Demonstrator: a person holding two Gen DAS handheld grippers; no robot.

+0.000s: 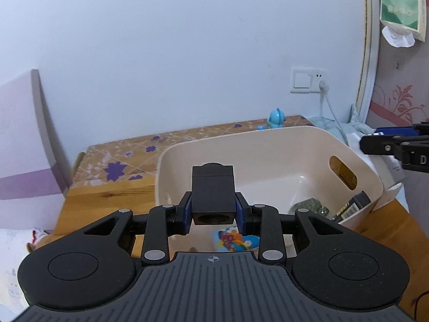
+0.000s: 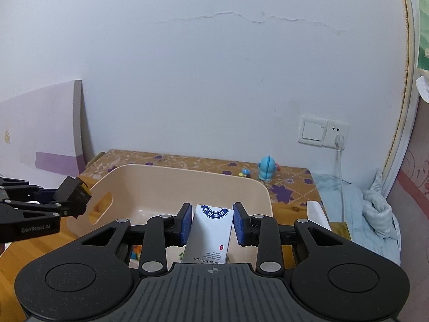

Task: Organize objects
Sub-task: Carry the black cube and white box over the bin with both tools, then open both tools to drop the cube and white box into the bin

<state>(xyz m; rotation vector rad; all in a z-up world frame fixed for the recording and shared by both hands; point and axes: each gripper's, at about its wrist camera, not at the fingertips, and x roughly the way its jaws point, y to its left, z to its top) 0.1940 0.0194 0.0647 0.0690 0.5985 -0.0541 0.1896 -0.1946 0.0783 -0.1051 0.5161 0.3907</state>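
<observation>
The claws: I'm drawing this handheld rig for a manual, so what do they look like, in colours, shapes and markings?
Both the left claw and the right claw are matte black, with blue pads on the fingers. Flat linkage bars pivot on silver rivets. At each side sits a round black housing around a disc; between them lies a ribbed grey plate with a small crosshair mark. The left one carries white "GenRobot.AI" lettering on its side. No cables show.
</observation>
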